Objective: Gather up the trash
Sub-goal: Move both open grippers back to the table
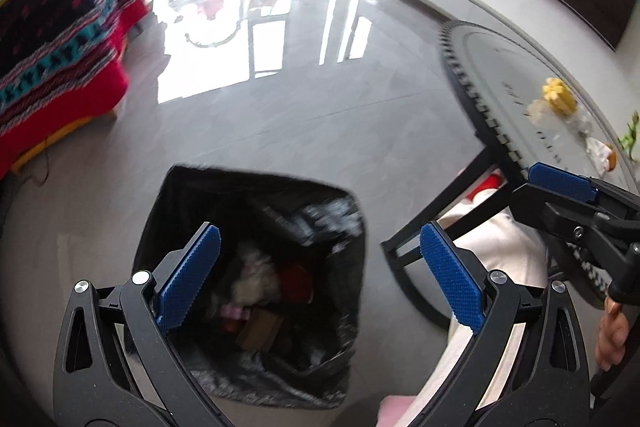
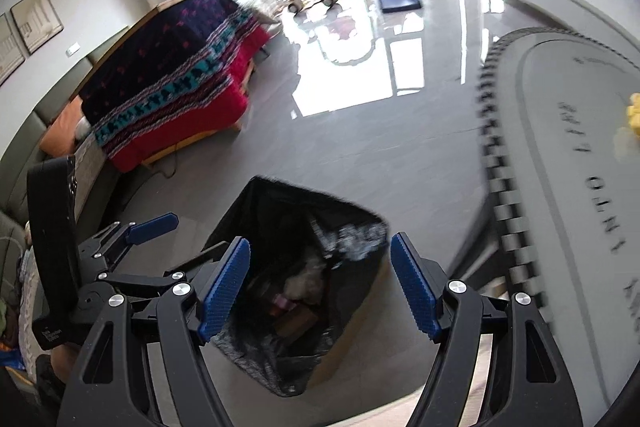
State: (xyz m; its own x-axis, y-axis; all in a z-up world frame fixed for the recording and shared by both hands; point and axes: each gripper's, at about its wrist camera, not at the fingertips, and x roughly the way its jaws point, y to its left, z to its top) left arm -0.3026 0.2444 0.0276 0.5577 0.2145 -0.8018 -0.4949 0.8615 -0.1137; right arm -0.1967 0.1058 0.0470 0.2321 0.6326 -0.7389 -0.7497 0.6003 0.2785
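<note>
Bin [image 1: 256, 267]: stands on the grey floor [image 1: 304, 115], just beside the round table's near edge, lined with a black bag whose mouth gapes wide.
Bin contents: a white crumpled wad, something red, a pink bit and a brown cardboard piece lie at the bottom; all blurred.
Left gripper [image 1: 320, 275]: tilted steeply down over the bin, jaws spread wide, nothing between the blue pads [image 1: 188, 279].
Right gripper [image 2: 320, 287]: also angled down above the bin mouth, jaws spread, nothing held; the bin shows through the gap.
Gripper spacing: side by side; each shows at the edge of the other's view, the right one over the table rim.
Hand [image 1: 612, 331]: fingers wrapped round the right gripper's handle, low at the right edge of the left wrist view.
Table [image 1: 500, 67]: round, grey top with a toothed dark rim and black legs.
Table trash [image 1: 560, 99]: yellow crumpled scraps and pale wrappers near the table's far edge, well apart from the bin.
Sofa [image 2: 168, 79]: well beyond the bin, draped with a patterned red and dark blanket.
</note>
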